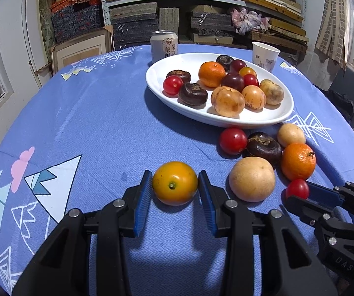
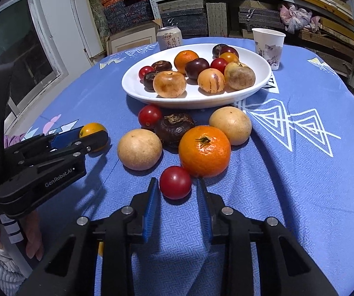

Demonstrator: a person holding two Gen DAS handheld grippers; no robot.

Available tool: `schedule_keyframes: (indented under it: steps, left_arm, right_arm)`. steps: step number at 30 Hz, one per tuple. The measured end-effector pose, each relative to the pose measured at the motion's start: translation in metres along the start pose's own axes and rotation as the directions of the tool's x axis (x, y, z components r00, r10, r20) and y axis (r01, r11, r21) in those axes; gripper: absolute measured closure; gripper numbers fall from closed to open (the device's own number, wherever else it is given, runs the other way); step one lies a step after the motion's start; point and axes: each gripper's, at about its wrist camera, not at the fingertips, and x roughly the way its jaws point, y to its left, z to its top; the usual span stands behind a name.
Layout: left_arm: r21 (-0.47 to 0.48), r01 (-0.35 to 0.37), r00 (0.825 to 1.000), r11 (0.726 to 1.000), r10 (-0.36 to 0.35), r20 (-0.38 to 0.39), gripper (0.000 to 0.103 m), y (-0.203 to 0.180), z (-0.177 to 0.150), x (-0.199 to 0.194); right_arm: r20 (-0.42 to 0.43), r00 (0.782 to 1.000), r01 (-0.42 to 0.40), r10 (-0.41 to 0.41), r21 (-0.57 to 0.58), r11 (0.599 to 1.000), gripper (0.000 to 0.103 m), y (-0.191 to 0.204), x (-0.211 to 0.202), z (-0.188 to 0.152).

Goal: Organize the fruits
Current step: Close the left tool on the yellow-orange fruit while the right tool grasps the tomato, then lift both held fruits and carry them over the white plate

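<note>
Tomatoes bruise easily: my left gripper (image 1: 174, 185) pinches the yellow tomato (image 1: 175, 183) across its middle; the right gripper (image 2: 177, 190) flanks the red cherry tomato (image 2: 175, 182), pads not pressing.

— How many on the white plate (image 1: 275, 117)?
— Twelve. Three plated chestnuts (image 1: 193, 94), three tan-orange fruits (image 1: 227, 101), two plated red tomatoes (image 1: 172, 85), two purple fruits (image 1: 236, 81), one small yellow tomato (image 1: 247, 71), one plated mandarin (image 1: 211, 74).
— And loose on the desk (image 1: 103, 123)?
— Seven. Two loose red tomatoes (image 1: 233, 140), two pale round fruits (image 1: 251, 178), one loose chestnut (image 1: 263, 145), one loose mandarin (image 1: 297, 161), one yellow-orange tomato (image 1: 175, 183).
— Nineteen, then. Anything that isn't fruit?
— One drink can (image 1: 163, 45) and one paper cup (image 1: 264, 55).
</note>
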Motion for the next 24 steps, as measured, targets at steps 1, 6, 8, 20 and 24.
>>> schedule_keyframes:
  steps: [1,6,8,20,24]
  left_arm:
    - [-0.001,0.001,1.000,1.000,-0.001,0.000,0.065,0.000,0.000,0.000]
    - [-0.004,0.004,1.000,1.000,-0.004,-0.002,0.065,0.001,0.000,0.001]
    - [-0.004,0.004,1.000,1.000,-0.004,-0.001,0.065,0.001,-0.001,0.001]
    - [-0.002,0.023,0.998,1.000,-0.023,0.065,0.065,0.001,0.010,-0.021]
    - [-0.012,0.029,0.998,1.000,-0.028,0.063,0.065,0.003,0.035,-0.022]
  right_arm:
    - [0.001,1.000,-0.004,0.004,0.003,1.000,0.075,-0.001,0.000,0.000]
    - [0.005,1.000,-0.027,0.027,-0.013,1.000,0.078,0.002,-0.001,0.000]
    - [0.015,0.999,-0.029,0.029,-0.016,0.999,0.078,0.002,-0.003,0.000]
    - [0.170,0.985,-0.037,0.031,0.031,0.999,0.078,-0.018,-0.051,0.009]
    - [0.182,0.983,-0.020,0.014,0.034,0.999,0.078,-0.027,-0.055,0.031]
